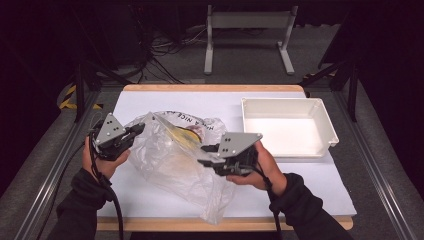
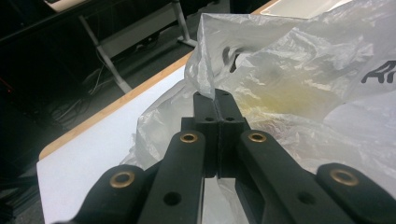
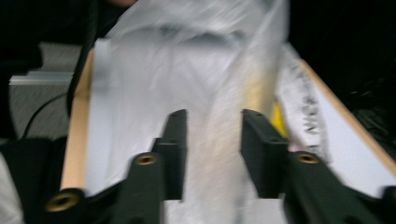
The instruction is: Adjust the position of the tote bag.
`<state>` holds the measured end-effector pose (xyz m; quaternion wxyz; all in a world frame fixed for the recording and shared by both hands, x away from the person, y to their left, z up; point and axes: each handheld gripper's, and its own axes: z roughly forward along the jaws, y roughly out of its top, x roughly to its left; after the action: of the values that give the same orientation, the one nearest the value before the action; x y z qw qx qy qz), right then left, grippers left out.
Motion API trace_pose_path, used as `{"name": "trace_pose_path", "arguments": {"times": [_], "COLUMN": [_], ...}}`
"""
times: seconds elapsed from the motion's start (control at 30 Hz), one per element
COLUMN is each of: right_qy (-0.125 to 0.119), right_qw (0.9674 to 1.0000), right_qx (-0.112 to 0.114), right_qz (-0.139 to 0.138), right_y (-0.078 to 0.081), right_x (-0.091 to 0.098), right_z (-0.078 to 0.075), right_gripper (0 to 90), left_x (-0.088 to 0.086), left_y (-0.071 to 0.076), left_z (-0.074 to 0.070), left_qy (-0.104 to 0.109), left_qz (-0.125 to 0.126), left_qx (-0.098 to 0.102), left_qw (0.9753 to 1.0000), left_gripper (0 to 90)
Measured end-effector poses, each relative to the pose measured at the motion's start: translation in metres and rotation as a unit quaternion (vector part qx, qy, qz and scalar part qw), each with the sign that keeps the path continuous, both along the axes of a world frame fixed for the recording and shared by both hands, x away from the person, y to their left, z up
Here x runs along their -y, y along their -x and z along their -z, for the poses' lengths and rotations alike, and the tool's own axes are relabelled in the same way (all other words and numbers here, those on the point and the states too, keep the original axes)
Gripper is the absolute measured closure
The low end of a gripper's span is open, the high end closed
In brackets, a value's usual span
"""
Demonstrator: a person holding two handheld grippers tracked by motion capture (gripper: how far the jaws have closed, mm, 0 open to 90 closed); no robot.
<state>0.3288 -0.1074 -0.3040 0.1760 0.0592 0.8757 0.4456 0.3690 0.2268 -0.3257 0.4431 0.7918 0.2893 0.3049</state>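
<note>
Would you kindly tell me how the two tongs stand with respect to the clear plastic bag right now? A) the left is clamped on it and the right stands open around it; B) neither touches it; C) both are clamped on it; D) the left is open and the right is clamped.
A: the left tongs pinch the plastic bag shut, while the right tongs stand apart with film between them.

The right gripper (image 3: 212,135) has its jaws apart, with the blurred clear plastic bag (image 3: 201,60) between them.
</note>
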Motion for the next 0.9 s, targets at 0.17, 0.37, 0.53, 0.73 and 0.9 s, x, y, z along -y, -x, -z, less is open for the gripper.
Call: {"name": "trace_pose_path", "arguments": {"times": [0.17,0.37,0.53,0.73,0.9], "right_qy": [0.038,0.088,0.100,0.099,0.099], "right_qw": [0.9975,0.9899,0.9844,0.9757,0.9655], "right_qx": [0.023,0.021,0.026,0.040,0.073], "right_qz": [0.056,0.109,0.142,0.191,0.229], "right_y": [0.007,-0.009,-0.026,-0.050,-0.072], "right_x": [-0.009,-0.007,0.002,0.015,0.020], "right_z": [0.026,0.053,0.056,0.051,0.038], "right_gripper": [26.5,36.6,66.9,87.4,89.0], "left_x": [-0.001,-0.005,-0.009,-0.014,-0.012], "left_y": [0.001,0.001,0.003,0.004,0.003], "left_z": [0.002,0.000,0.001,0.000,0.000], "left_qy": [0.006,0.010,0.017,0.018,0.003], "left_qz": [0.002,0.003,-0.001,-0.006,-0.001], "left_qx": [-0.001,0.005,0.006,0.008,0.010], "left_qw": [1.0000,0.9999,0.9998,0.9998,0.9999], "left_gripper": [90.0,90.0,90.0,90.0,90.0]}}
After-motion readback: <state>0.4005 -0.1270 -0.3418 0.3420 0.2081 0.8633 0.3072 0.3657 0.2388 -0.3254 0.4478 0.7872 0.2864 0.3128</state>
